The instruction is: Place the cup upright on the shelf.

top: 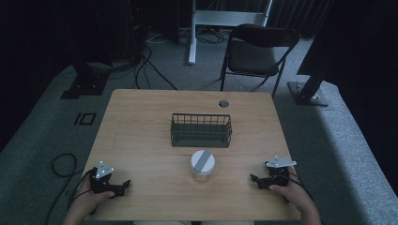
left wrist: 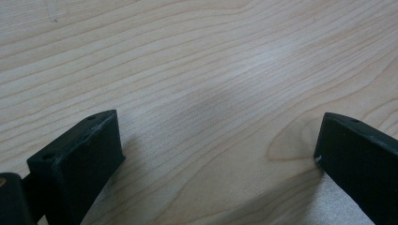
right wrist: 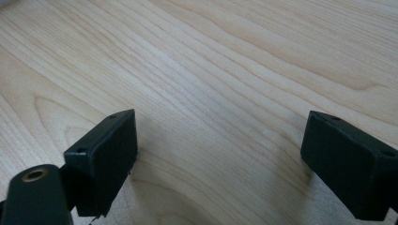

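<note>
A clear jar with a white and grey lid (top: 202, 164) stands on the wooden table (top: 141, 136), just in front of a dark wire basket (top: 201, 130). My left gripper (top: 123, 186) rests at the table's front left, held by a hand, jaws pointing right. My right gripper (top: 256, 180) rests at the front right, jaws pointing left toward the jar. In the left gripper view my gripper (left wrist: 216, 140) is open over bare wood. In the right gripper view that gripper (right wrist: 220, 140) is open too, with nothing between its jaws.
A round cable hole (top: 224, 103) sits near the table's far edge. Behind the table stands a black folding chair (top: 257, 51) and a white desk frame (top: 220, 18). Cables (top: 63, 164) lie on the grey carpet at the left.
</note>
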Demonstrator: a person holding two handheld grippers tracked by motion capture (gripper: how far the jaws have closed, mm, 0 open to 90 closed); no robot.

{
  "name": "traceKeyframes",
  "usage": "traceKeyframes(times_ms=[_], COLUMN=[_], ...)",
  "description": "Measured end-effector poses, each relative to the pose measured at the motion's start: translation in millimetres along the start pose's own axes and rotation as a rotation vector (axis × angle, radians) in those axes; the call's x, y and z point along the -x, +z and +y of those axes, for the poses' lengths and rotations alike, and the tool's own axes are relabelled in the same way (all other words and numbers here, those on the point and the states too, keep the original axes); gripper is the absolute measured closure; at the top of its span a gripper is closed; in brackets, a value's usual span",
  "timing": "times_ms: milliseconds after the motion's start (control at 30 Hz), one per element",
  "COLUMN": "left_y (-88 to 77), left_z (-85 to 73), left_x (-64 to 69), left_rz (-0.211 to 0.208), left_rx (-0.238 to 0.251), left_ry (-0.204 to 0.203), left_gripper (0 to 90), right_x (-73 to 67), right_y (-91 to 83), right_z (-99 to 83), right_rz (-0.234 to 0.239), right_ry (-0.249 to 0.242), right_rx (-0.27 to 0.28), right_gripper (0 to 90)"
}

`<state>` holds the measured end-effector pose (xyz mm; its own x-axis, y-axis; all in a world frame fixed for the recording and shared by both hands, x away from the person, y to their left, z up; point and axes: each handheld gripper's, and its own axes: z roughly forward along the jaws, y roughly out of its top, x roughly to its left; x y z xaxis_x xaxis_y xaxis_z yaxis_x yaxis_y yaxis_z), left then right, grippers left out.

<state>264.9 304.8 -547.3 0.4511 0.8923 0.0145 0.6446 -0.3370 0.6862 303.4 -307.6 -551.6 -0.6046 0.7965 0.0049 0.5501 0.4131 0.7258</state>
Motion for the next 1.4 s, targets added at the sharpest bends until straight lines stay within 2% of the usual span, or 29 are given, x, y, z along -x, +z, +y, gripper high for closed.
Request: traceKeyframes(times_ms=[200, 333, 600, 900, 1133, 1200, 1400], left_y=[0.1, 0.1, 0.1, 0.1, 0.1, 0.1, 0.1], left_z=[0.0, 0.0, 0.0, 0.0, 0.0, 0.0, 0.0], left_x=[0.0, 0.1, 0.1, 0.1, 0.1, 0.1, 0.1], left_rz=[-0.001, -0.001, -0.001, -0.001, -0.001, -0.001, 0.0], left_rx=[0.001, 0.001, 0.001, 0.001, 0.001, 0.001, 0.0], left_ry=[-0.001, -0.001, -0.001, -0.001, -0.001, -0.001, -0.001], left_gripper=[1.4, 1.4, 1.4, 1.4, 1.4, 1.4, 1.4], right_x=[-1.4, -2.4, -6.4, -17.3, -23.6, -30.9, -40.4], right_y=[-0.2, -1.1, -9.7, -7.6, -5.1, -2.5, 1.6], right_z=[0.0, 1.2, 11.4, 20.8, 27.5, 31.8, 36.2], right_rz=[0.008, -0.007, 0.0, 0.043, 0.062, 0.086, 0.131], right_ry=[-0.012, -0.012, -0.025, -0.042, -0.05, -0.07, -0.071], right_rx=[0.002, -0.007, 0.046, 0.088, 0.098, 0.104, 0.122], right_gripper=[11.2, 11.2, 11.2, 11.3, 11.3, 11.2, 11.2])
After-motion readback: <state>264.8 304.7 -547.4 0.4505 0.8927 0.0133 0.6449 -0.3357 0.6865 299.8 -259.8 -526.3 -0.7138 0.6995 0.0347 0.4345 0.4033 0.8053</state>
